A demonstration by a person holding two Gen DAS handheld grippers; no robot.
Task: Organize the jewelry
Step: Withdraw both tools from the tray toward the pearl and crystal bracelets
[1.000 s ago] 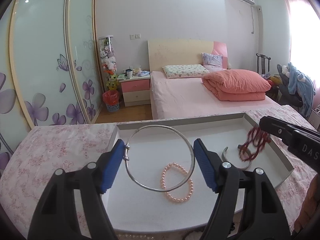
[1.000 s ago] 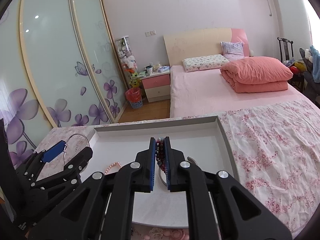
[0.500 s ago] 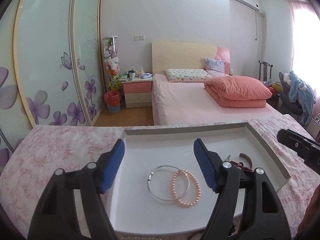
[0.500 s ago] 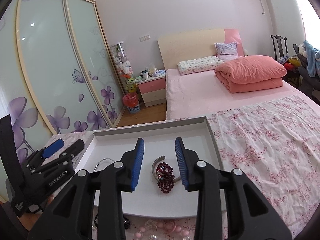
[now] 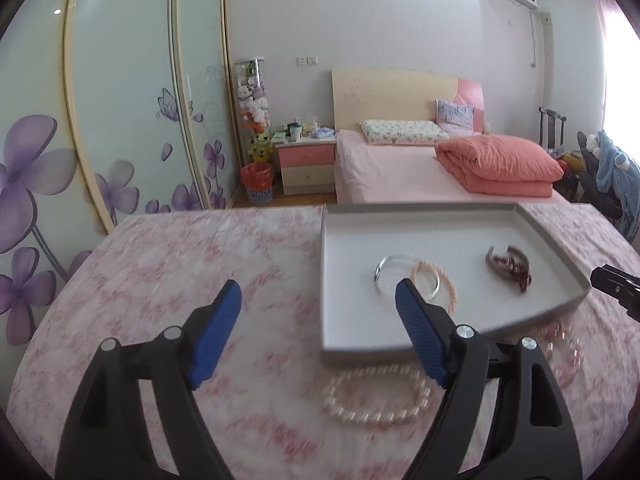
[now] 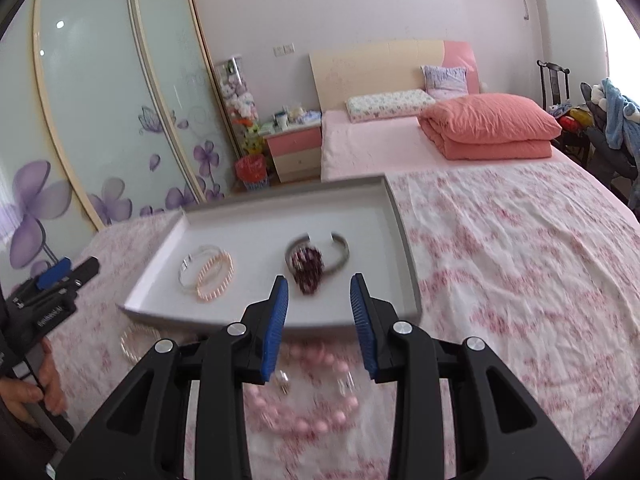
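A grey tray (image 5: 460, 216) (image 6: 404, 240) sits on the floral cloth. In it lie a silver bangle (image 5: 390, 268) (image 6: 192, 266), a pink pearl bracelet (image 5: 440, 282) (image 6: 216, 276), a grey cuff (image 6: 340, 254) and a dark red bead bracelet (image 5: 516, 270) (image 6: 307, 270). A white pearl bracelet (image 5: 376, 398) (image 6: 138, 342) and a pink bead necklace (image 6: 304, 400) lie on the cloth in front of the tray. My left gripper (image 5: 318, 332) is open and empty, left of the tray's front. My right gripper (image 6: 320, 328) is open and empty, above the pink necklace.
The floral cloth (image 6: 520, 280) spreads wide to the right and left of the tray. A bed (image 5: 420, 176), a nightstand (image 5: 306, 164) and sliding wardrobe doors (image 5: 120, 120) stand beyond the table.
Both grippers released their jewelry into the tray and pulled back toward me. The bangle and red bead bracelet now lie in the tray. The left gripper shifted left.
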